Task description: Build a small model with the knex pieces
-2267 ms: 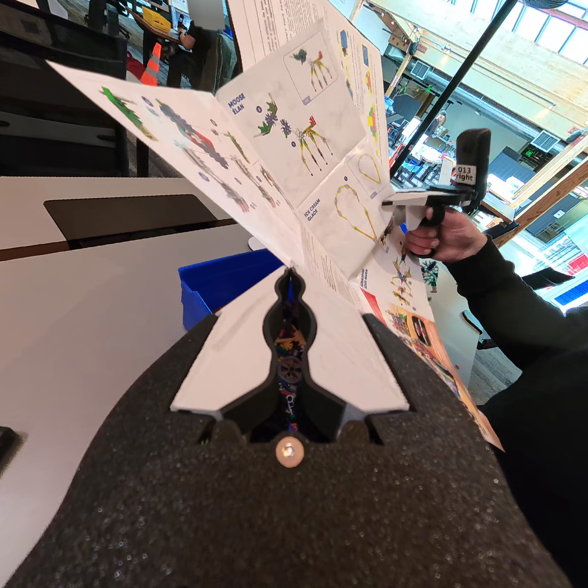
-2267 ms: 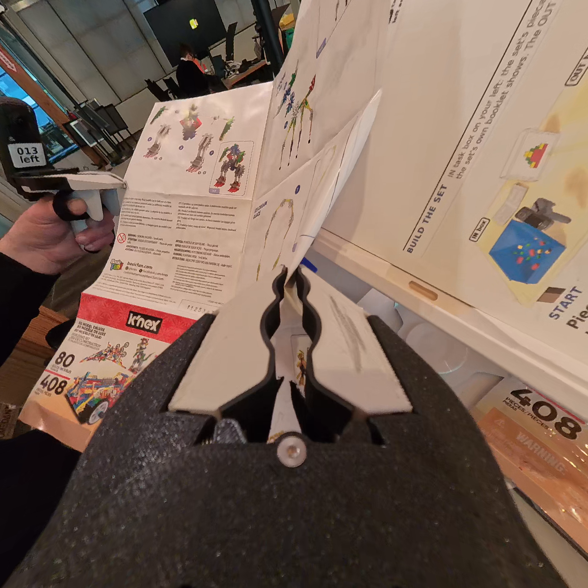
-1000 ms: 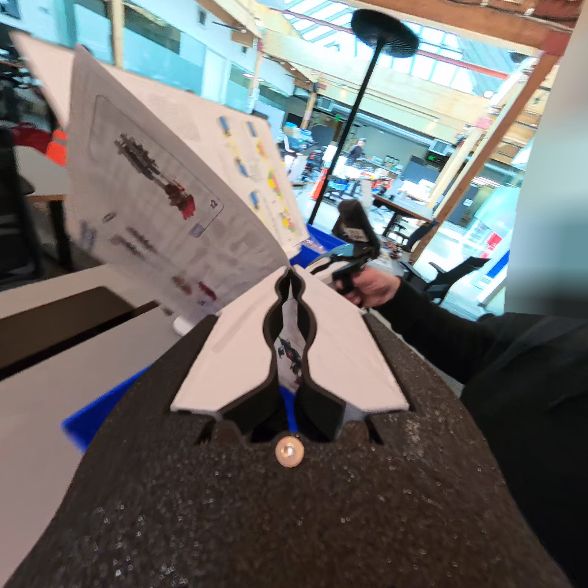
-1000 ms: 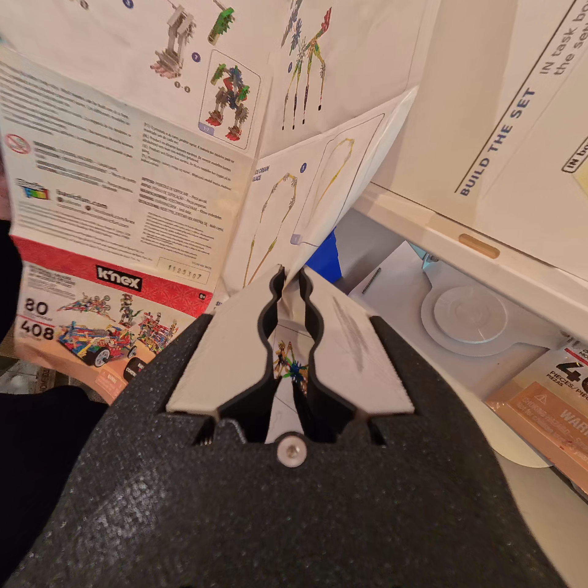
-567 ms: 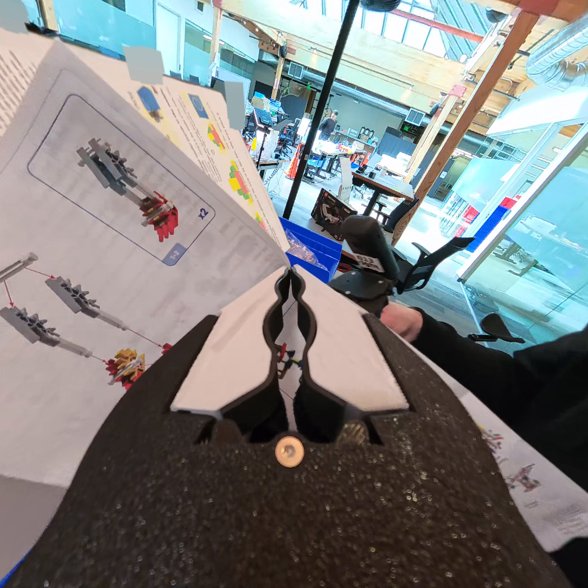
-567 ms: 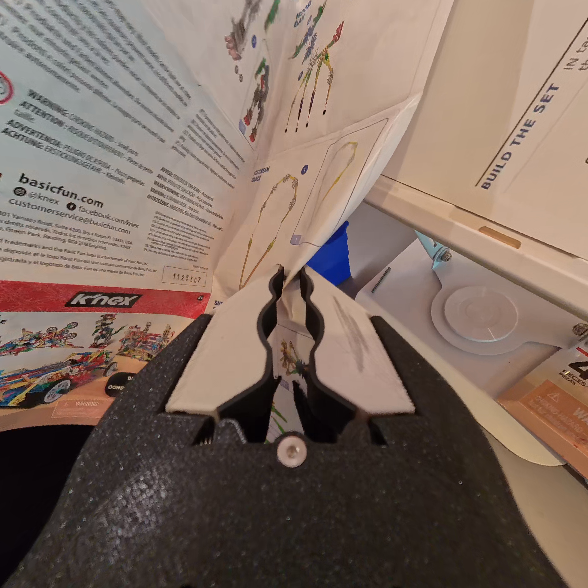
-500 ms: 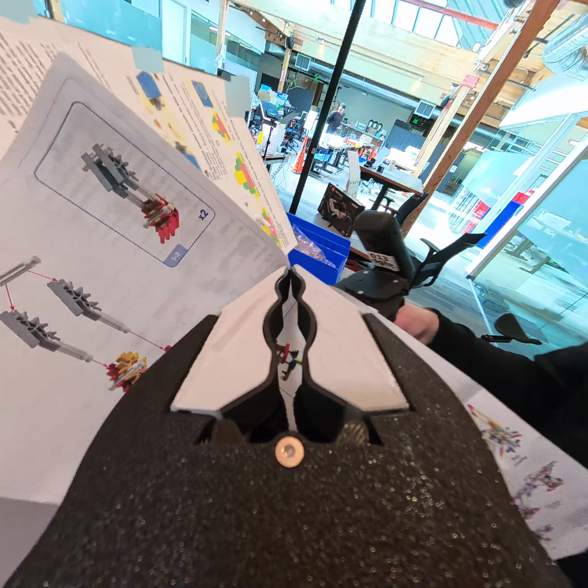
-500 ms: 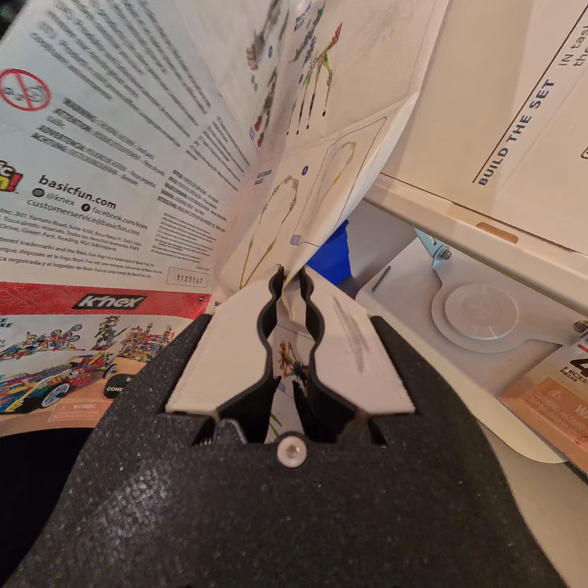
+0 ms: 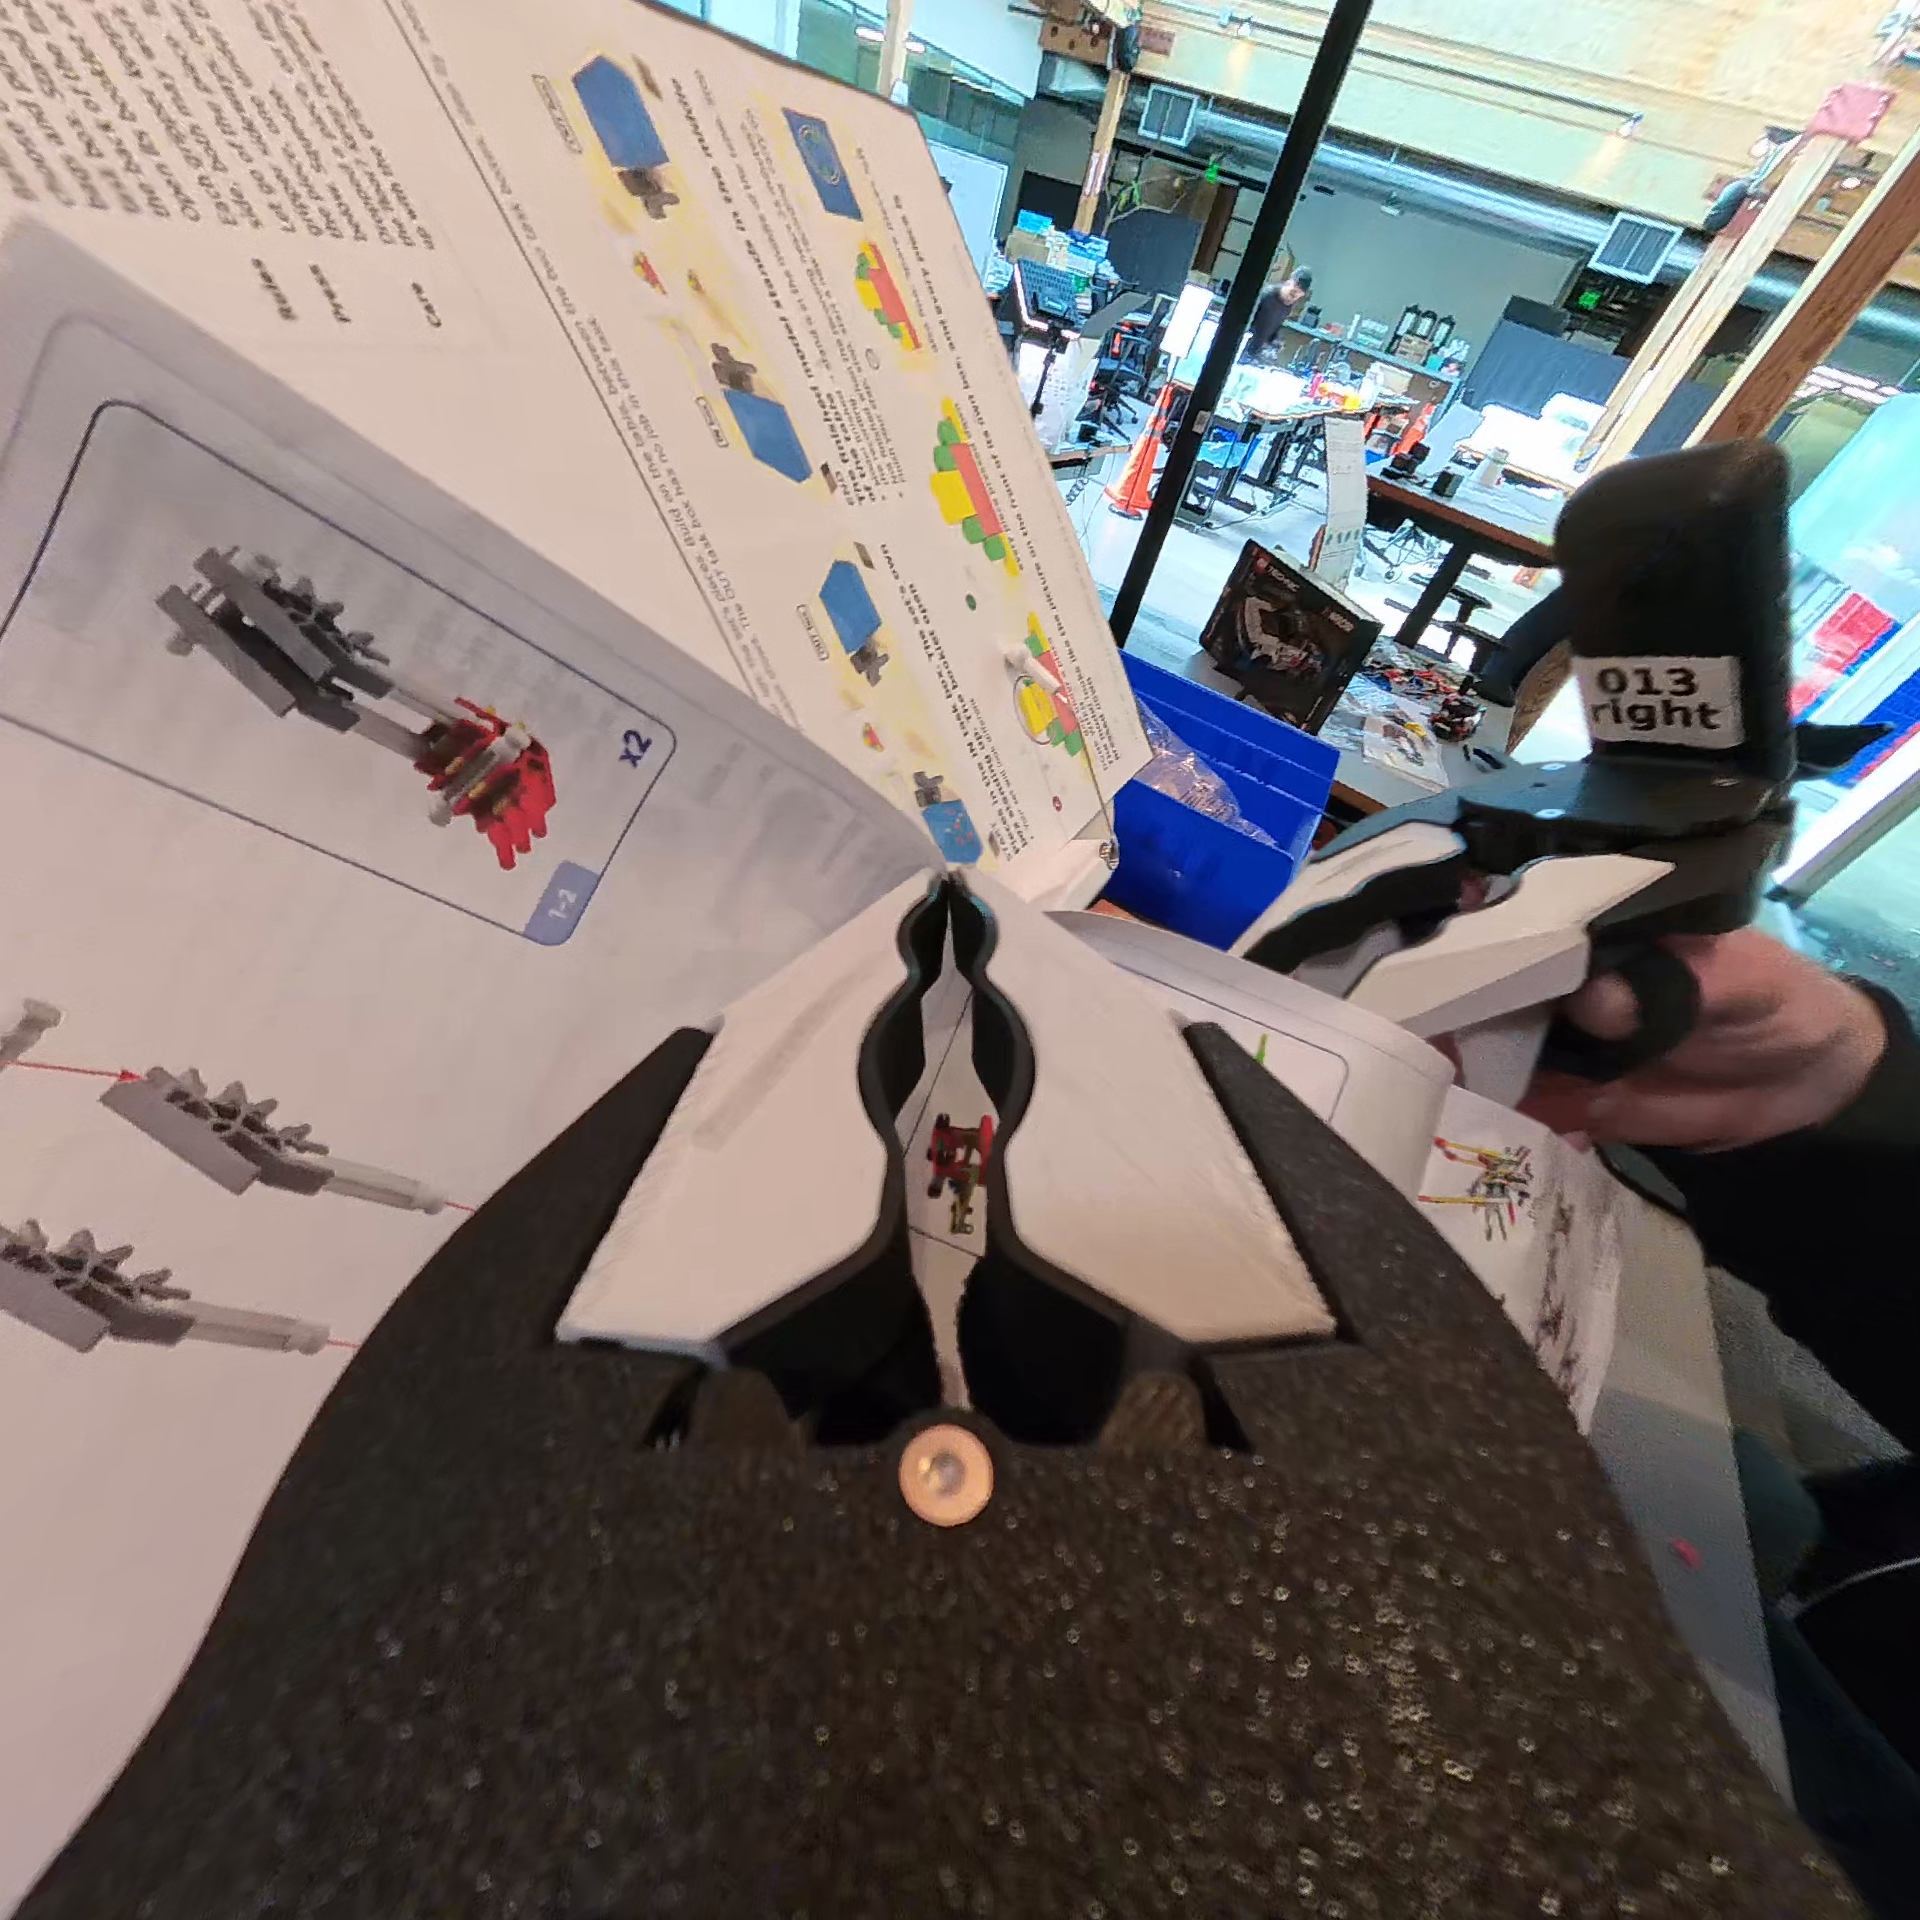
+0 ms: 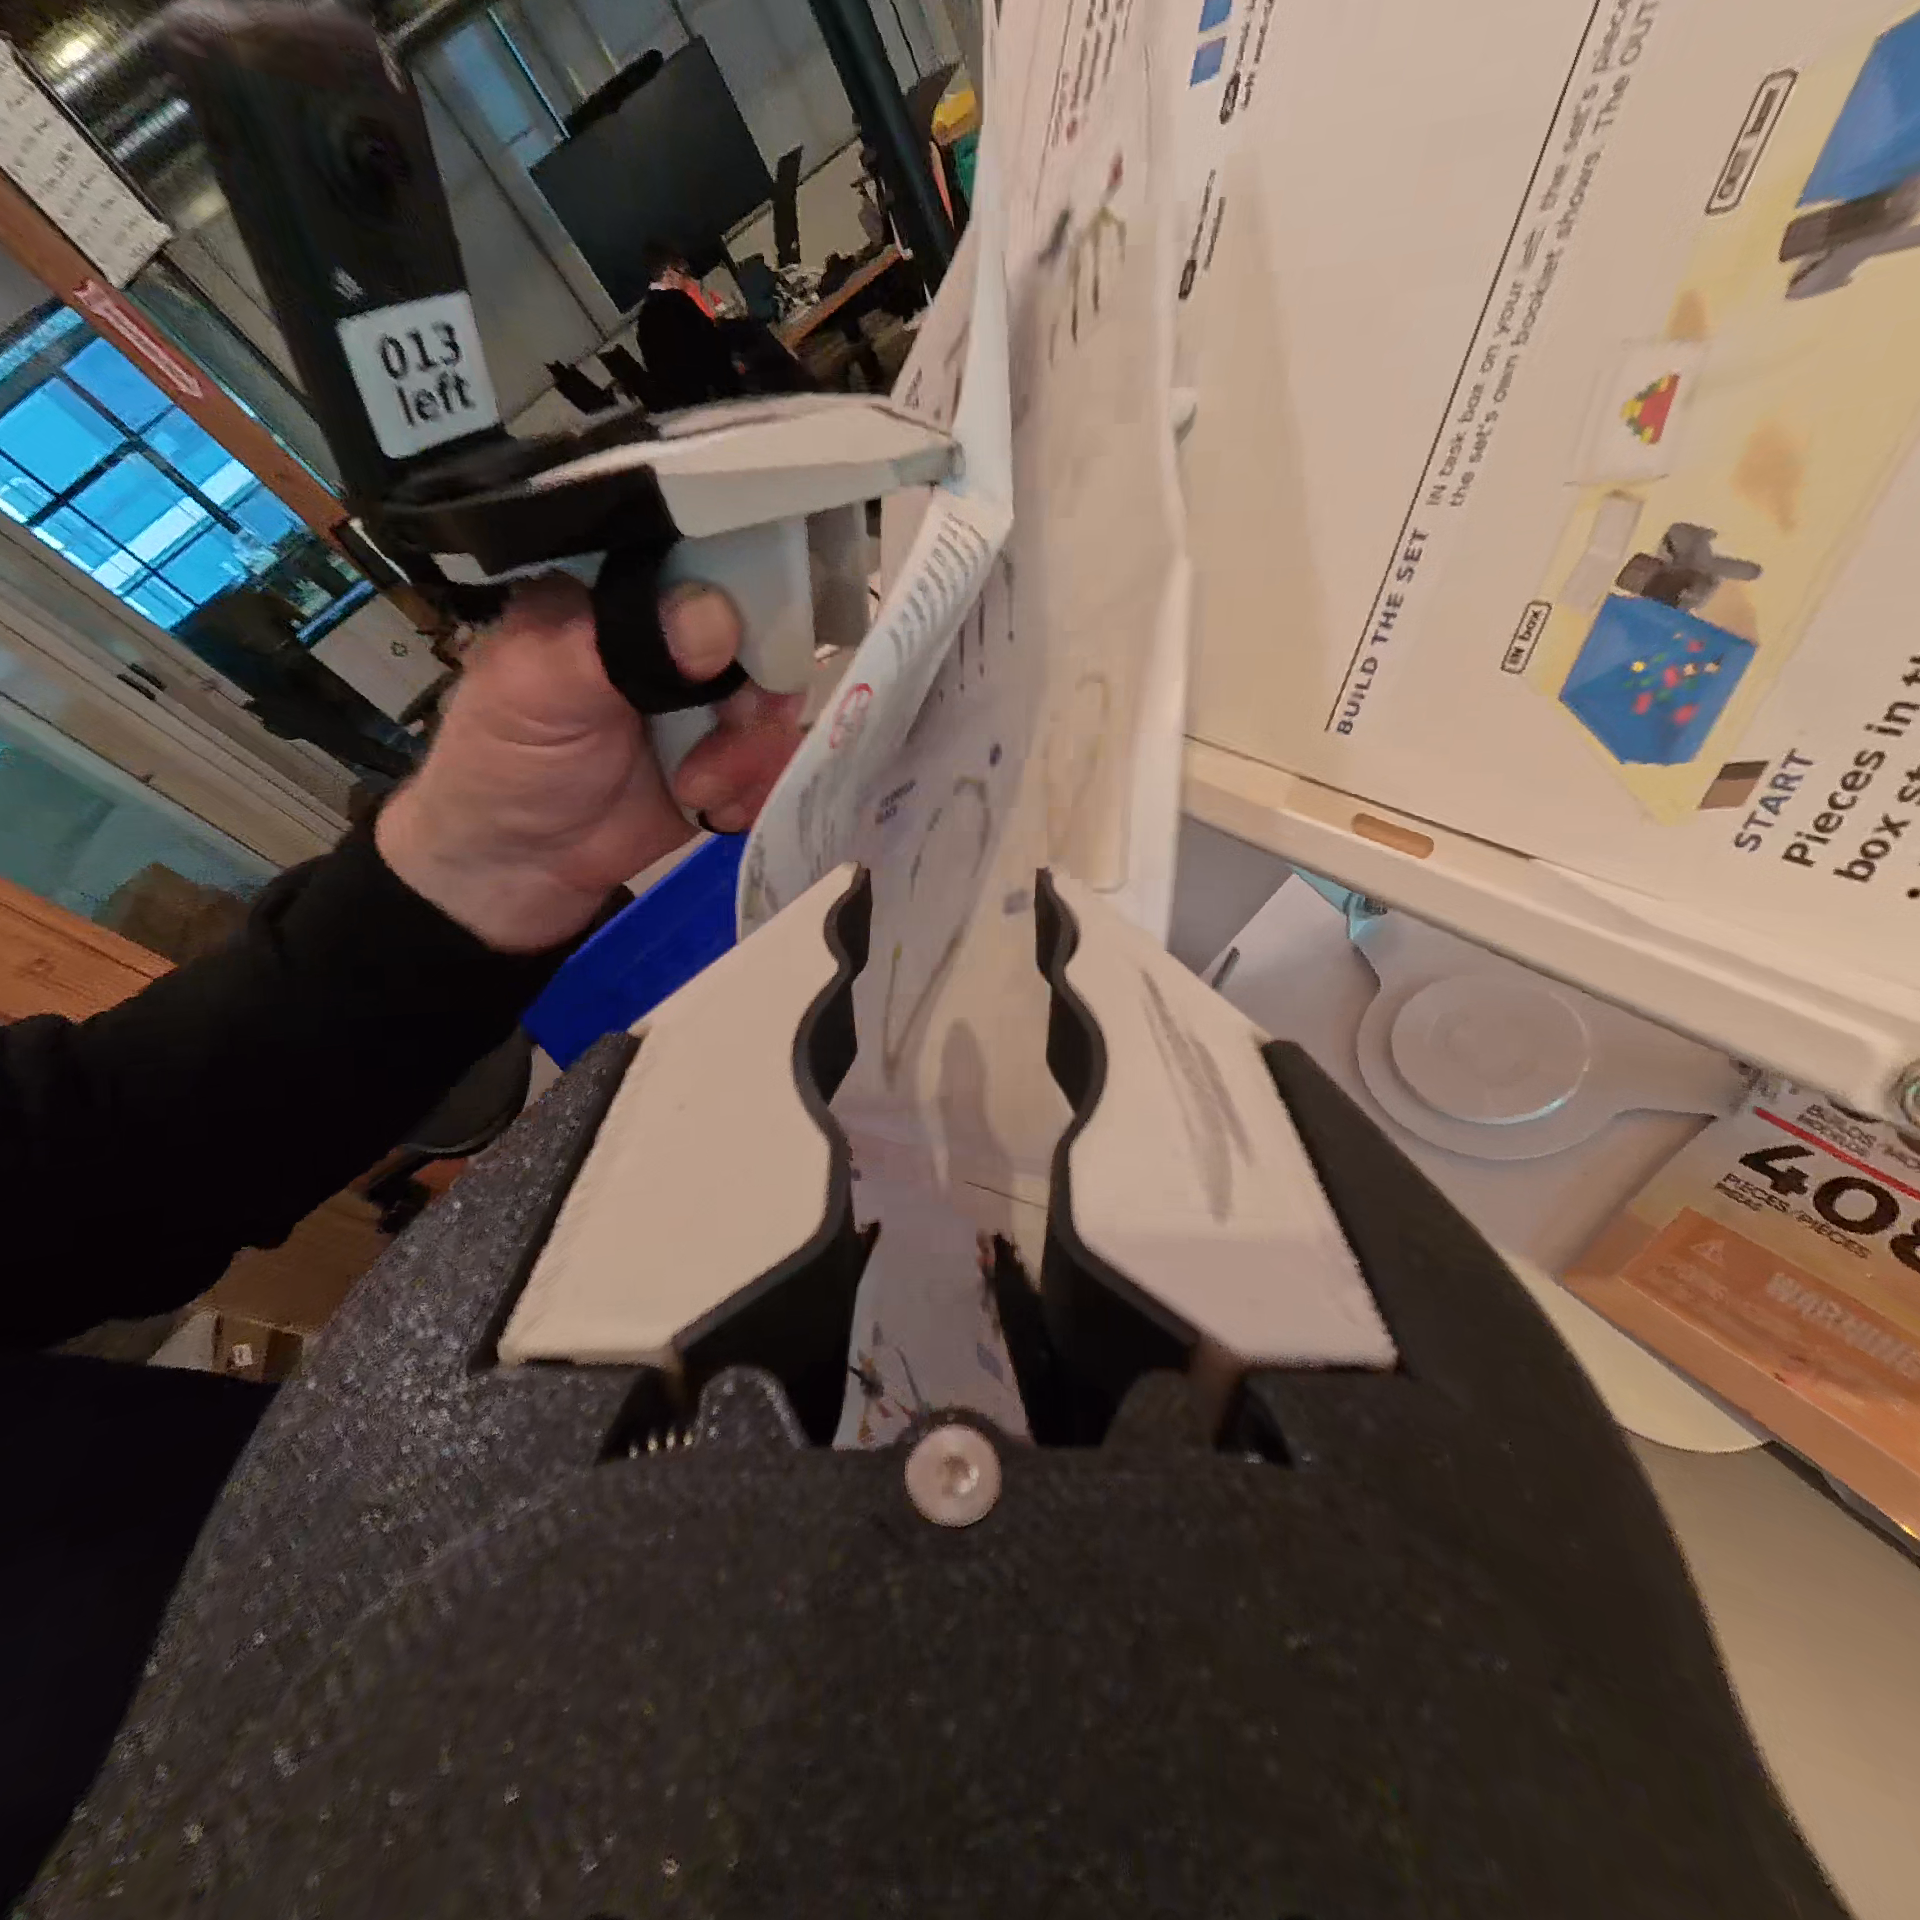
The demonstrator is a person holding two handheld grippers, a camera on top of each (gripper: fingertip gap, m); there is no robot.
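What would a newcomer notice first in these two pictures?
First, the big folded instruction sheet with toy drawings, filling the left of the left wrist view; the left claw is shut on its edge. Next, the right claw stands open around the same sheet. Behind stand a white instruction board and a blue bin.

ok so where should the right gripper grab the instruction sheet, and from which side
Probably the free lower edge hanging between the open right gripper, approached from below along the fingers. The instruction sheet hangs nearly vertical and creased, pinched higher up by the shut left gripper, so its thin edge already faces the gap. Closing across that edge, clear of the fold, should hold it flat against the white pads.
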